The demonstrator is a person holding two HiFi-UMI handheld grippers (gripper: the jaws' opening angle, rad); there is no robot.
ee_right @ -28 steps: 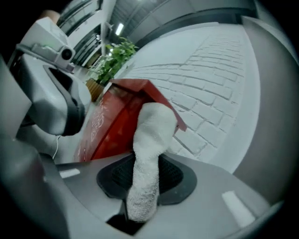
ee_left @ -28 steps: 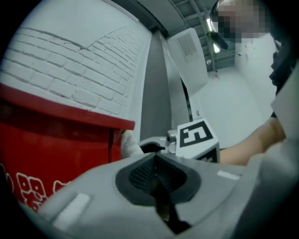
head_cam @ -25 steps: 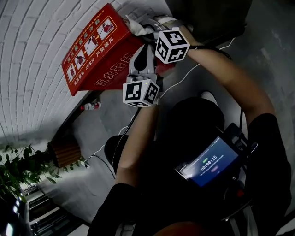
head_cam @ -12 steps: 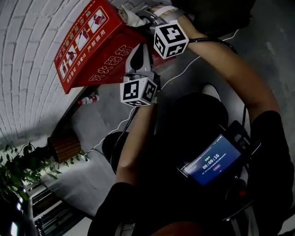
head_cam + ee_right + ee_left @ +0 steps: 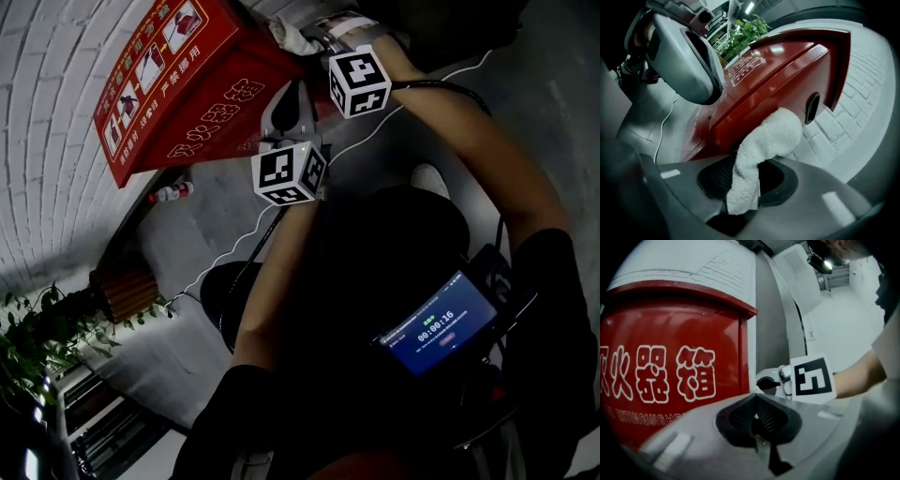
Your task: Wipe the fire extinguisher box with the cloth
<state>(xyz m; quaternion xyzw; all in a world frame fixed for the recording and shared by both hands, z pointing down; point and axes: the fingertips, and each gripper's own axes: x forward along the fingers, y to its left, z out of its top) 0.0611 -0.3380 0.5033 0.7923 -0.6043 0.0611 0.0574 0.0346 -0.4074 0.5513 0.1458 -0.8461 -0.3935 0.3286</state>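
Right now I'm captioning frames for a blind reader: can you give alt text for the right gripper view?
The right gripper is shut on a white cloth, whose bunched end lies against the side of the red fire extinguisher box. The left gripper shows at upper left, a white brick wall at right.

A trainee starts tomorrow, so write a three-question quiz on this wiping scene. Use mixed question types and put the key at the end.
1. True or false: the left gripper holds the cloth.
2. Choose one: the fire extinguisher box stands against A) a white brick wall, B) a glass door, C) a wooden fence.
3. Fill in: the right gripper is shut on the ____.
Key: 1 false; 2 A; 3 cloth.
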